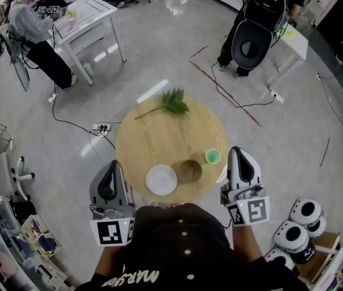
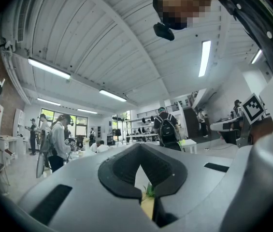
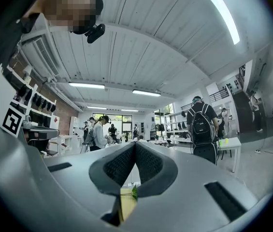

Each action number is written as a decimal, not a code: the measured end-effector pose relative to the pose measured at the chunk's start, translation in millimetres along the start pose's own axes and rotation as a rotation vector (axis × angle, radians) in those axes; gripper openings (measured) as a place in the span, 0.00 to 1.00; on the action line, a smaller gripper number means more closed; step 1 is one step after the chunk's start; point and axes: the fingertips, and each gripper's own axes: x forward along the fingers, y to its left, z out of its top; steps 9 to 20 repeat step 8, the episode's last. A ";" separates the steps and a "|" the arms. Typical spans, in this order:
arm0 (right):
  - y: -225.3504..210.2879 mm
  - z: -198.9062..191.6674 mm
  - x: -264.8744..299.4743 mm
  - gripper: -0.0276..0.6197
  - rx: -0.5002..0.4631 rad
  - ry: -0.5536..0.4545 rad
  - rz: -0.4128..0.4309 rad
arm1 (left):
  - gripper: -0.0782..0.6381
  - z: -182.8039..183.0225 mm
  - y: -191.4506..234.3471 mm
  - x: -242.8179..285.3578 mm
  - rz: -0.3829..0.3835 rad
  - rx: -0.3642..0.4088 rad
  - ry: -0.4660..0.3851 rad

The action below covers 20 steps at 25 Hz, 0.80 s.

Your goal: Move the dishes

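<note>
Wooden desk (image 1: 159, 141): round and pale, directly below me; it carries all the dishes.
White plate (image 1: 161, 180): lies flat near the desk's near edge, towards my left.
Brown bowl (image 1: 189, 170): stands upright just beside the plate on its right; I cannot tell whether the two touch.
Green cup (image 1: 212, 156): small and upright, near the bowl, close to the desk's right rim.
Leafy sprig (image 1: 172, 102): green, lies at the desk's far edge, well apart from the dishes.
Left claw (image 1: 114, 167): closed tip to tip with nothing between its pads; I hold it level just off the near-left rim, near the plate.
Right claw (image 1: 238, 153): closed and empty too, just off the near-right rim, beside the green cup.
Progress: all three dishes rest together at my edge of the desk, and neither claw holds or touches one. This fits dishes waiting to be carried off, and equally dishes already set down here. The pictures do not settle which, so I cannot say what is left.
Writing: each claw carries a marker cube, left (image 1: 113, 231) and right (image 1: 253, 211), with black-and-white square patterns and no words. Pale lettering on my dark top appears upside down and seems to begin "MARS"; the rest is unreadable. No dish shows a brand or label.
</note>
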 end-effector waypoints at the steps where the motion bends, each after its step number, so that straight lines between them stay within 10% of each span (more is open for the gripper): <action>1: 0.8 0.2 0.1 0.04 0.000 0.000 0.001 | 0.12 0.1 0.1 -0.3 0.000 -0.003 0.000; 20: 4.0 -1.5 -1.5 0.04 -0.007 0.009 0.003 | 0.12 -0.6 -7.1 -2.1 -0.024 -0.005 0.001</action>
